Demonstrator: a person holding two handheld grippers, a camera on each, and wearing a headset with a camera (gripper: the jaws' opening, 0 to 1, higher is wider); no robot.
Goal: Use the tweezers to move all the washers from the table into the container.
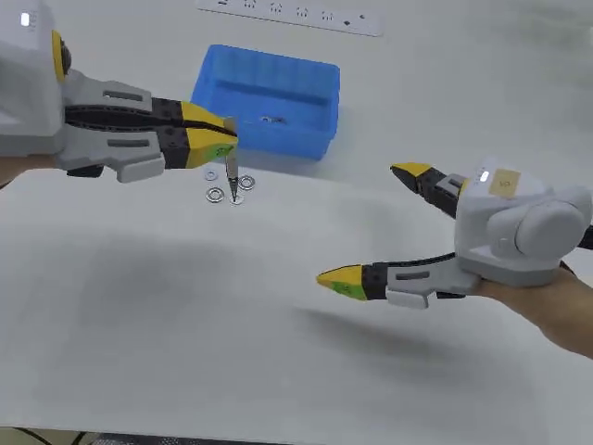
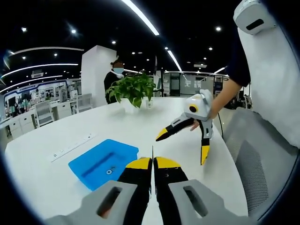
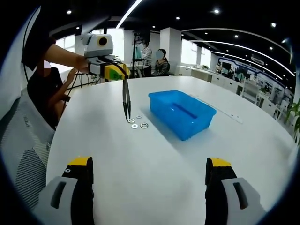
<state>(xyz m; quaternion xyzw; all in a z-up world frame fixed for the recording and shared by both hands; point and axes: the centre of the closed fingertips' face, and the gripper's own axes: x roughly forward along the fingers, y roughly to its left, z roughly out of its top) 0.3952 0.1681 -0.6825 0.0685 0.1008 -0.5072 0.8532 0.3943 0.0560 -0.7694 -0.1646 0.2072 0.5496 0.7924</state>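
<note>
On the white table point(image 1: 278, 352) nearest me sits my right gripper point(image 1: 357, 222), one of the two I hold; its yellow-tipped jaws are spread wide apart with nothing between them, hovering over bare tabletop. Farther out and to the left, my left gripper point(image 1: 227, 137) has its jaws clenched on a single pair of tweezers point(image 1: 232, 174), slim and silvery, which hang almost straight down from the jaw tips. The tweezer points come down among the washers point(image 1: 215, 195), and I count four of them on the table: small, flat, shiny metal rings with a round hole, lying close together in a loose cluster, none stacked. One lies right at the tweezer points; I cannot tell whether it is pinched. Just beyond the cluster stands the one container point(image 1: 278, 139), a shallow rectangular tray of bright blue plastic, open on top. On its floor lies one more washer point(image 1: 269, 120), the same small ring; the left gripper view hints there may be a second beside it. Past the container, a white power strip point(image 1: 287, 14) lies along the table.
</note>
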